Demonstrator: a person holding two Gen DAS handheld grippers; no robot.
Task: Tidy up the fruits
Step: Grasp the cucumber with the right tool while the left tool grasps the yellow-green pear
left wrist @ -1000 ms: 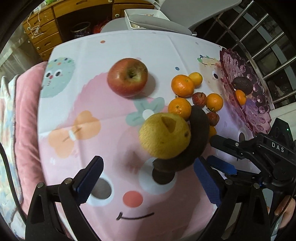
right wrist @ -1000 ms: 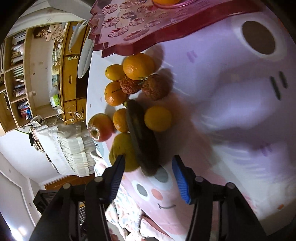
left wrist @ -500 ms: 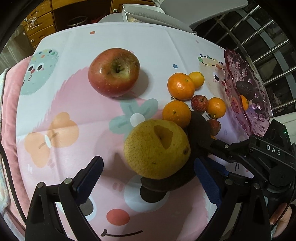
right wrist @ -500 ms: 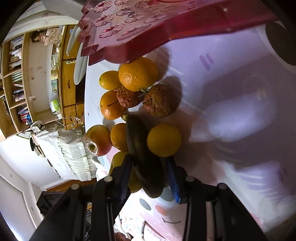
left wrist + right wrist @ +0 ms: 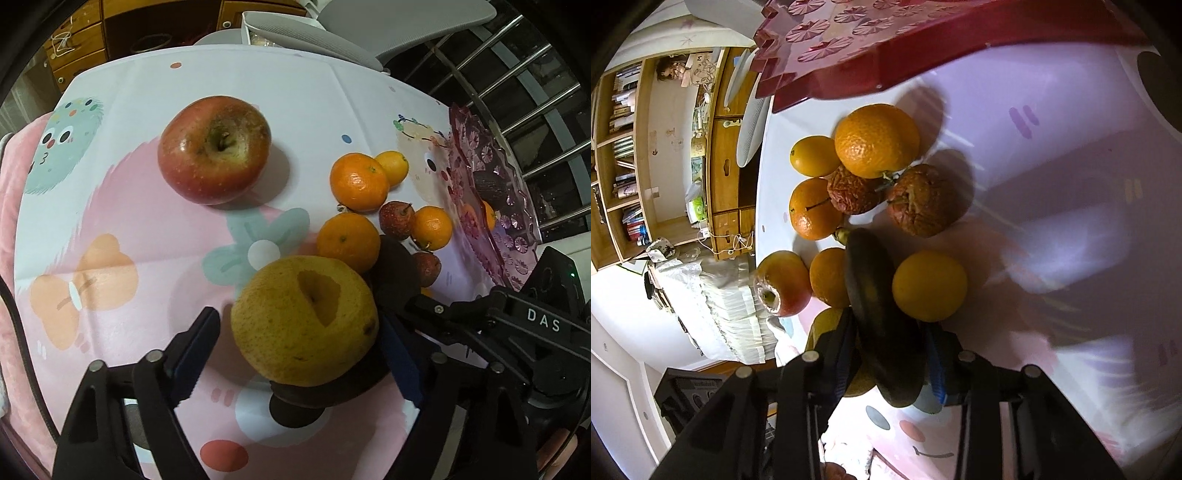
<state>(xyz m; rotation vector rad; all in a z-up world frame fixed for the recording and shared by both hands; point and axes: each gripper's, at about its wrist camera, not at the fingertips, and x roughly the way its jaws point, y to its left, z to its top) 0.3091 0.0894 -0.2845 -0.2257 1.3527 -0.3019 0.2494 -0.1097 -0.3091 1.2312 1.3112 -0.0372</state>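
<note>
Plate (image 5: 517,254) holds two fruits; right hand-held gripper (image 5: 892,350) clamps dark banana (image 5: 875,295); left hand-held gripper (image 5: 299,354) gapes.

Warm indoor light falling from above, scene staying moderately bright. Apple (image 5: 214,149) throwing soft shadow to its right on tablecloth (image 5: 110,206); small glare spots shining on its skin. Fisheye bending edges in both views, black vignette ringing corners. Right wrist view: cloth on right side smearing with motion blur, looking washed purple-white; plate (image 5: 886,44) rim glowing deep red; fruit shadows spreading right.
</note>
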